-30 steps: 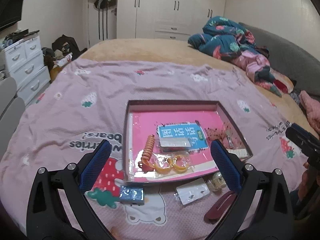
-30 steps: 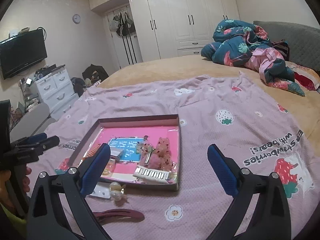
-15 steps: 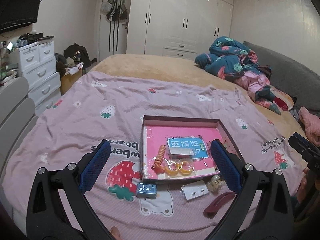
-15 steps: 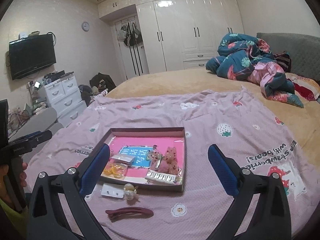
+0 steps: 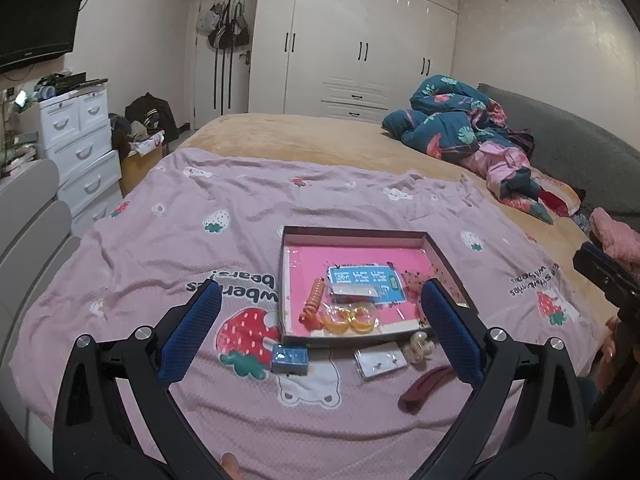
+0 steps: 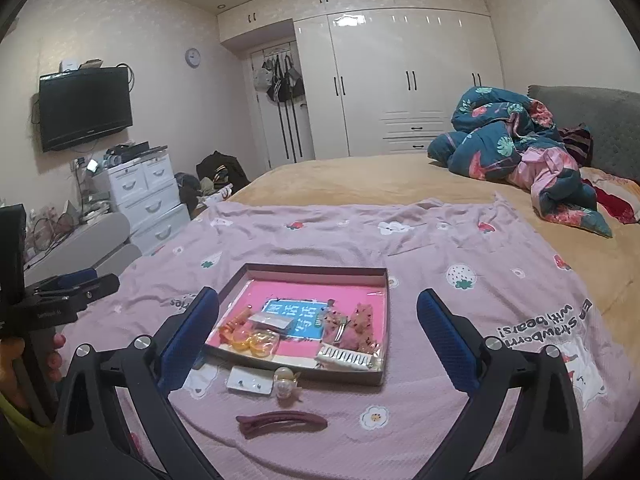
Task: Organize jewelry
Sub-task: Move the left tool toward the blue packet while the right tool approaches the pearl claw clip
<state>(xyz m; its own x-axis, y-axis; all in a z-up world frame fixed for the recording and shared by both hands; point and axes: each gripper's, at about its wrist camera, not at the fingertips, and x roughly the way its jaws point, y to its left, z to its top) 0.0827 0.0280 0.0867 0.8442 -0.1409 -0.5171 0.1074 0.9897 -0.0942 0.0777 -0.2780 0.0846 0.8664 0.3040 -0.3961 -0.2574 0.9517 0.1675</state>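
A shallow pink-lined box [image 5: 352, 236] [image 6: 312, 270] lies on the pink strawberry blanket. It holds a blue card [image 5: 366, 282], an orange spiral tie [image 5: 314, 304], yellow rings [image 5: 352, 318] and pink fuzzy clips [image 6: 360, 326]. In front of the box lie a small blue packet [image 5: 290, 358], a clear earring card [image 5: 380, 362] [image 6: 250, 384], a pearl clip [image 5: 418, 346] [image 6: 285, 384] and a maroon hair clip [image 5: 424, 386] [image 6: 282, 422]. My left gripper [image 5: 320, 336] and right gripper [image 6: 318, 344] both hover open and empty, short of these items.
A crumpled teal and pink quilt [image 5: 460, 128] lies at the bed's far right by a grey headboard [image 6: 600, 120]. White drawers [image 5: 76, 140] and a wall television [image 6: 86, 108] stand left of the bed. White wardrobes [image 6: 400, 80] fill the back wall.
Both grippers have pulled back and risen, so the box and loose items look smaller and farther. Both stay open and empty.
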